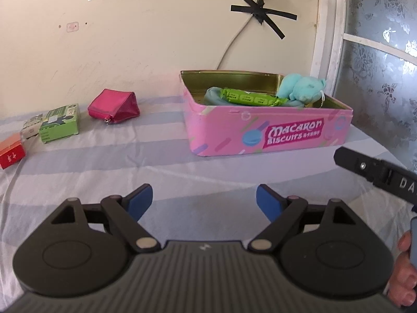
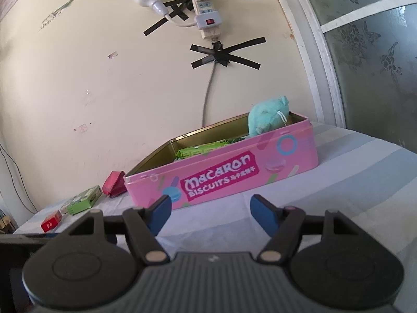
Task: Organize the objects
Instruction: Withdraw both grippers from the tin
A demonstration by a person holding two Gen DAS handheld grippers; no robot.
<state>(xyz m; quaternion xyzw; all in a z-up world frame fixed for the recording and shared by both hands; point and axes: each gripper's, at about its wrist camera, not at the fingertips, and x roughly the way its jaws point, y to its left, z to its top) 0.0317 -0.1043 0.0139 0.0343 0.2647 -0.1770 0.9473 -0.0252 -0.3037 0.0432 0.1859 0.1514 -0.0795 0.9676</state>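
Observation:
An open pink biscuit tin (image 1: 268,130) (image 2: 224,174) stands on a striped sheet. Inside it lie a turquoise plush toy (image 1: 302,88) (image 2: 268,116), a green snack packet (image 1: 247,97) (image 2: 203,148) and a grey-blue cloth (image 1: 213,96). Left of the tin rest a magenta pouch (image 1: 113,105) (image 2: 113,182), a green box (image 1: 60,122) (image 2: 83,199), a pale box (image 1: 31,127) and a red box (image 1: 11,151) (image 2: 50,221). My left gripper (image 1: 204,200) stands open over bare sheet, short of the tin. Just in front of the tin's long side, my right gripper (image 2: 211,212) is open and empty.
A cream wall with taped cable (image 1: 263,13) and a power strip (image 2: 206,7) rises behind the bed. A patterned glass door (image 1: 378,65) flanks the right. The other gripper's black finger (image 1: 375,172) and a person's hand (image 1: 404,268) show at the right in the left wrist view.

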